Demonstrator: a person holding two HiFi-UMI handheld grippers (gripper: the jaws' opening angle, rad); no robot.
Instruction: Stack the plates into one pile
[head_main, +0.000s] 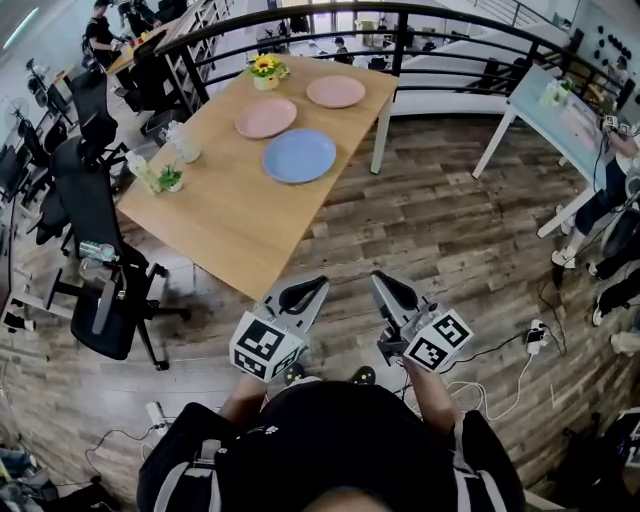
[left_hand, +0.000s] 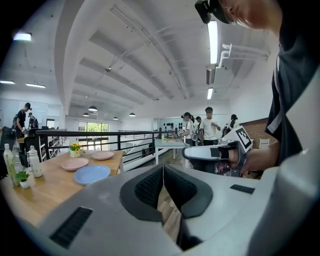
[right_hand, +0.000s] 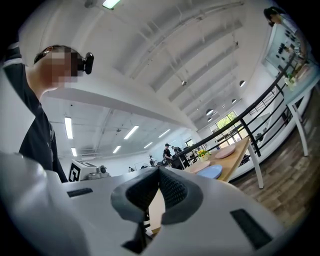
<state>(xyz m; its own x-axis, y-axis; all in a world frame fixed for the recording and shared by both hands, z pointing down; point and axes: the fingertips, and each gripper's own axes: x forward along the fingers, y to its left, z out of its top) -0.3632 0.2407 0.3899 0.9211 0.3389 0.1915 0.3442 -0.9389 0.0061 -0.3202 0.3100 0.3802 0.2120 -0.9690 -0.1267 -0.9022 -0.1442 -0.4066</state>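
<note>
1. Left hand-held gripper (head_main: 305, 291): jaws together, empty, short of the surface's (head_main: 230, 215) near corner.
2. Right hand-held gripper (head_main: 386, 286): jaws together, empty, beside the left.
3. Blue plate (head_main: 299, 156), pink plate (head_main: 266, 118), far pink plate (head_main: 336, 91): unstacked, lying singly at the surface's far end.

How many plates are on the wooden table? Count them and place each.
3. The blue plate lies nearest the person; one pink plate sits beyond it, by the flower pot; the other pink plate lies farthest away. None looks hidden.
</note>
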